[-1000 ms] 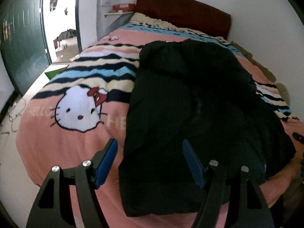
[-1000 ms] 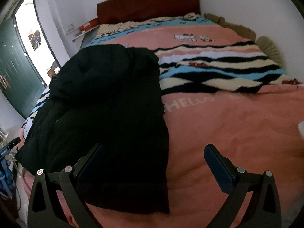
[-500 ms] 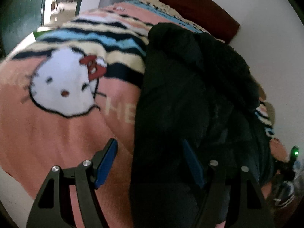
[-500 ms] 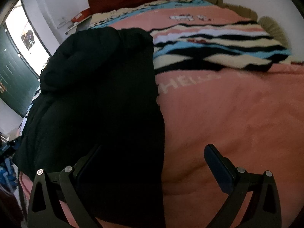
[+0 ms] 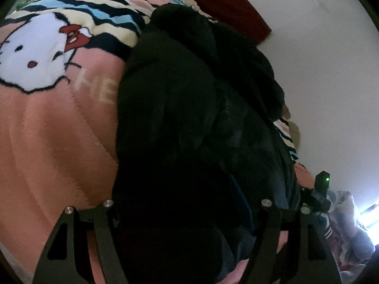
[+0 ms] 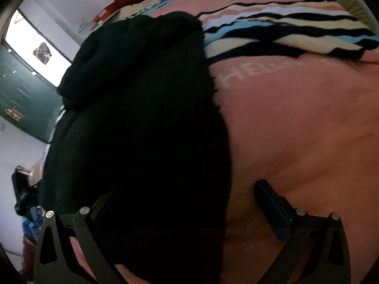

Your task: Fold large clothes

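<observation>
A large black jacket (image 5: pixel 180 108) lies lengthwise on a pink blanket (image 5: pixel 47 142), hood end towards the headboard. My left gripper (image 5: pixel 180 203) is open, low over the jacket's near hem, jaws straddling its left corner. The left pad is hidden in dark cloth. In the right wrist view the jacket (image 6: pixel 142 108) fills the left half. My right gripper (image 6: pixel 189 201) is open and straddles the hem's right corner, right finger (image 6: pixel 272 206) over bare blanket (image 6: pixel 296 118).
The blanket has a white cat face (image 5: pixel 30 54) and striped bands (image 6: pixel 284 23). A brown headboard (image 5: pixel 225 2) and white wall stand beyond. A green door (image 6: pixel 21 90) is at the left. The other gripper's device with a green light (image 5: pixel 322 184) shows at the right.
Both grippers have come down and forward to the jacket's near hem, so the hem corners now lie between the open jaws. The jacket has not moved.
</observation>
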`<state>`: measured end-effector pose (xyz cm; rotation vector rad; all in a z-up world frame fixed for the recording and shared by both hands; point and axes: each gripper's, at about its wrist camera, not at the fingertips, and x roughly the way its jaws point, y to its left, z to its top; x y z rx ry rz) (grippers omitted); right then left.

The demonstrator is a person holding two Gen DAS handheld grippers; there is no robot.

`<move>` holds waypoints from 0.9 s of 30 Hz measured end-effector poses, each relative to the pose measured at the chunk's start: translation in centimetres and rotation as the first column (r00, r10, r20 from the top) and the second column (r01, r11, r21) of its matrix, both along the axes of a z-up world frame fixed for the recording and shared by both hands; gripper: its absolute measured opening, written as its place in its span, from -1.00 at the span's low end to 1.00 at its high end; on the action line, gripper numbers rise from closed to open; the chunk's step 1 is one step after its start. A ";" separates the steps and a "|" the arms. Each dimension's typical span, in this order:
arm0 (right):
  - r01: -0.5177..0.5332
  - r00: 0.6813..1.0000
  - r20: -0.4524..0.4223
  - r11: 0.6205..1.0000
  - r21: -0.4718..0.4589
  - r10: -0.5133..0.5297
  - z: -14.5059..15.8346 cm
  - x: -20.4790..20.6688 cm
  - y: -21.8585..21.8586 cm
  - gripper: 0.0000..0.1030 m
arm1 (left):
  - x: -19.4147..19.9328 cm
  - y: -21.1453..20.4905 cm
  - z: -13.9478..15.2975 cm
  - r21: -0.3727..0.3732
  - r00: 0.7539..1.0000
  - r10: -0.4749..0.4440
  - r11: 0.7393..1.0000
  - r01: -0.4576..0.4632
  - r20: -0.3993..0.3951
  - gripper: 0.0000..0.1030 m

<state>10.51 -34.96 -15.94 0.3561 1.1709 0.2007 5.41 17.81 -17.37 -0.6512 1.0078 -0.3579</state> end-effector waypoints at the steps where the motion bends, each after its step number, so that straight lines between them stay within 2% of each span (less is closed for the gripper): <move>1: -0.008 1.000 -0.003 1.000 0.011 0.008 0.0 -0.1 0.2 0.98 | -0.1 -0.1 0.1 -0.008 1.000 0.002 1.000 -0.002 0.003 0.34; 4: -0.036 0.999 -0.018 0.998 0.044 0.037 0.0 -0.3 0.7 0.87 | -0.7 -0.1 0.3 -0.030 1.000 0.002 1.000 -0.001 0.020 0.34; 6: -0.047 0.999 -0.017 0.996 0.077 0.048 0.2 -0.6 0.8 0.63 | -1.2 0.0 0.4 -0.041 1.000 0.004 0.999 -0.002 0.031 0.31; 8: -0.053 0.998 -0.018 0.993 0.105 0.055 0.3 -0.8 0.8 0.49 | -1.6 0.3 0.5 -0.058 0.999 0.008 0.998 -0.005 0.043 0.30; 14: -0.054 0.998 -0.021 0.991 0.122 0.057 0.1 -0.7 0.7 0.43 | -1.9 0.6 0.3 -0.086 0.999 0.025 0.996 -0.022 0.029 0.30; 22: -0.080 0.997 -0.011 0.988 0.132 0.083 0.4 -0.9 0.6 0.02 | -1.9 -0.8 1.7 -0.081 0.998 0.021 0.997 -0.016 0.064 -0.02; 24: -0.085 0.996 -0.006 0.986 0.144 0.087 0.5 -1.0 0.5 -0.22 | -1.9 -1.3 1.9 -0.071 0.997 0.019 0.997 -0.014 0.070 -0.10; 27: -0.098 0.995 0.004 0.983 0.157 0.099 0.5 -0.9 0.6 -0.43 | -1.7 -1.6 2.0 -0.071 0.997 0.023 0.997 -0.018 0.069 -0.26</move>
